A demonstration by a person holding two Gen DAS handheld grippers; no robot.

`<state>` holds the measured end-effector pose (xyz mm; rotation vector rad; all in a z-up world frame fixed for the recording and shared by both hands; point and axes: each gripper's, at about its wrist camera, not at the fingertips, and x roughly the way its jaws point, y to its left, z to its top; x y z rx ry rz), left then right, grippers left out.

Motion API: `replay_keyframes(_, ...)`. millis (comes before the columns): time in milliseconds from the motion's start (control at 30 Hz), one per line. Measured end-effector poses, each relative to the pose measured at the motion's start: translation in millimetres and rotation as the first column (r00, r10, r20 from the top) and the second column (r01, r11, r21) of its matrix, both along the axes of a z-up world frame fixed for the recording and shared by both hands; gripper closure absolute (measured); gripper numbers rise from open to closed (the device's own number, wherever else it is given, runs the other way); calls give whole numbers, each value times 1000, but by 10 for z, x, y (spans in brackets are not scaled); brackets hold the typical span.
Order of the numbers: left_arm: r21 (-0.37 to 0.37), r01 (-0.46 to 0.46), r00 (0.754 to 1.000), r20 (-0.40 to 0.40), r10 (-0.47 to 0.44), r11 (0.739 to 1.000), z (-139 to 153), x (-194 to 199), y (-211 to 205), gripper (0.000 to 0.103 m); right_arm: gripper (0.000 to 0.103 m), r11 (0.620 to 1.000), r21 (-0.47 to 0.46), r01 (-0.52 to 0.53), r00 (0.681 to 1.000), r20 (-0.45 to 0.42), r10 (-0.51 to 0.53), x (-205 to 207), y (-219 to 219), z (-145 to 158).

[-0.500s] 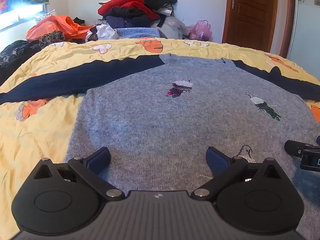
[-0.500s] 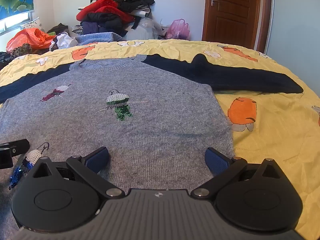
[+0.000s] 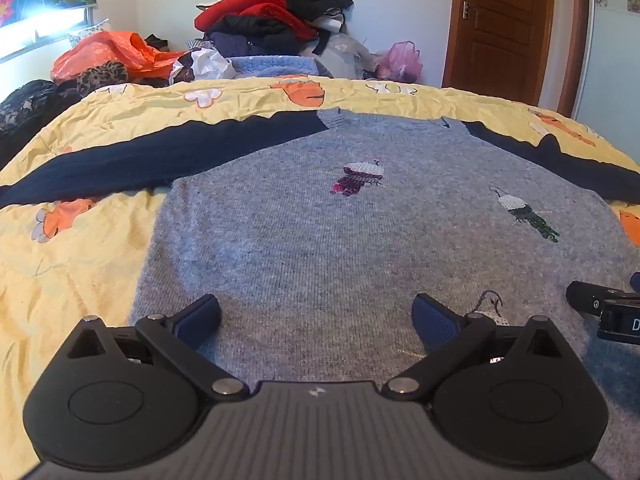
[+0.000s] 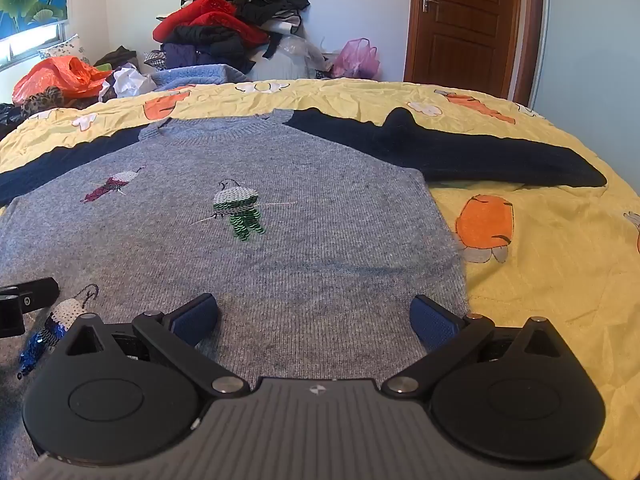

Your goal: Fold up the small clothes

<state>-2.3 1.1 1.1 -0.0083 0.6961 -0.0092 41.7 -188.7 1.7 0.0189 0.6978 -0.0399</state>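
A: Right wrist view: the grey sweater (image 4: 280,240) lies flat on the yellow bedspread (image 4: 540,280), navy sleeves spread out. Right gripper (image 4: 314,314) gaping wide, empty.

B: Left gripper (image 3: 316,314) likewise, holding nothing. I'd pinch each hem corner through both knit layers, then lift evenly toward the collar.

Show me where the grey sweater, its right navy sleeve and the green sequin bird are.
grey sweater (image 4: 320,264): right wrist view, bare knit on its body.
right navy sleeve (image 4: 480,156): right wrist view, middle of the sleeve.
green sequin bird (image 4: 240,212): right wrist view, its sequinned body.
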Motion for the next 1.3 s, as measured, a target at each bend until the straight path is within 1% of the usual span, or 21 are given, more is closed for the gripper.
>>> replay_keyframes(333, 2, 5, 1000, -8, -5, 1000, -5, 52, -16, 0, 0, 1000, 0, 0, 1000, 0, 0, 1, 1, 1)
replay_keyframes(567, -15, 7, 1000, -5, -7, 1000, -11, 45, -9, 0, 0, 1000, 0, 0, 1000, 0, 0, 3, 1, 1)
replay_keyframes(700, 7, 6, 1000, -10, -6, 1000, -15, 29, -31, 0, 0, 1000, -1, 0, 1000, 0, 0, 4, 3, 0)
replay_keyframes(900, 4, 6, 1000, -10, -6, 1000, -13, 29, -50, 0, 0, 1000, -1, 0, 1000, 0, 0, 4, 3, -1)
replay_keyframes(1300, -66, -4, 1000, 6, 4, 998, 9, 8, 84, 0, 0, 1000, -1, 0, 1000, 0, 0, 3, 3, -2)
